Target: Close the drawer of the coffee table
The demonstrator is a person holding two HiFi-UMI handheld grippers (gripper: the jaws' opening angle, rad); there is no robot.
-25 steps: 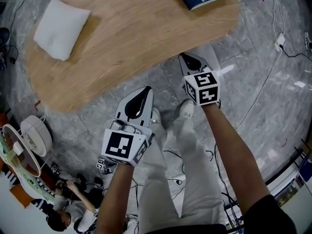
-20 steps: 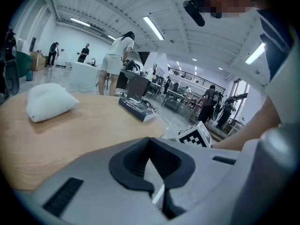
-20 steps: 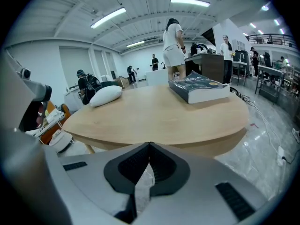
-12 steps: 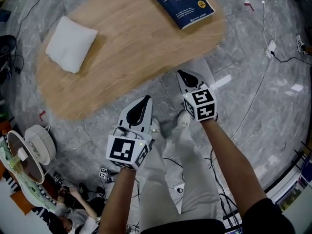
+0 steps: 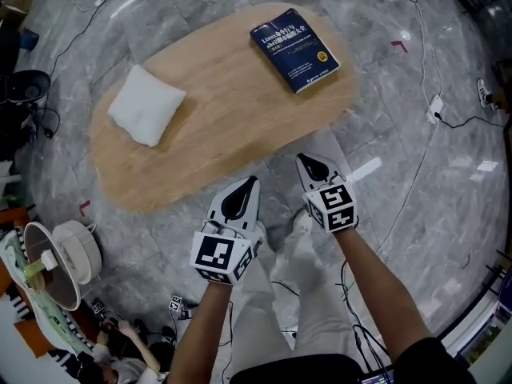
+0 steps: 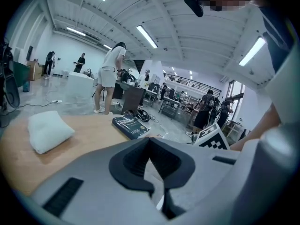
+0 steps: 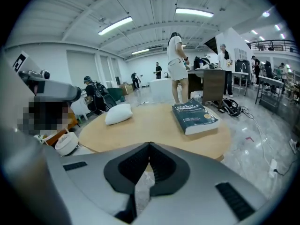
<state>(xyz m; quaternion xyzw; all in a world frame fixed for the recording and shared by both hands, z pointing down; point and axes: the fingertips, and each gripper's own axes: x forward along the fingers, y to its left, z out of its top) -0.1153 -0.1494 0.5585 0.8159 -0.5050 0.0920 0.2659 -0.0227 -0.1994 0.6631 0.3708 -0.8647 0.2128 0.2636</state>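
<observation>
Wooden coffee table (image 5: 232, 110) carries book (image 5: 294, 48), pillow (image 5: 146, 115); left gripper (image 5: 248, 186), right gripper (image 5: 306, 164) closed.

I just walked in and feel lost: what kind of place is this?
Probably a large open lab or workshop hall: long ceiling strip lights, several people standing about in the background, and a coffee table set alone on the stone floor.

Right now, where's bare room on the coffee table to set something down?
Bare tabletop between the pillow and the book, and along its near edge. Crowded: the floor around the fan.
</observation>
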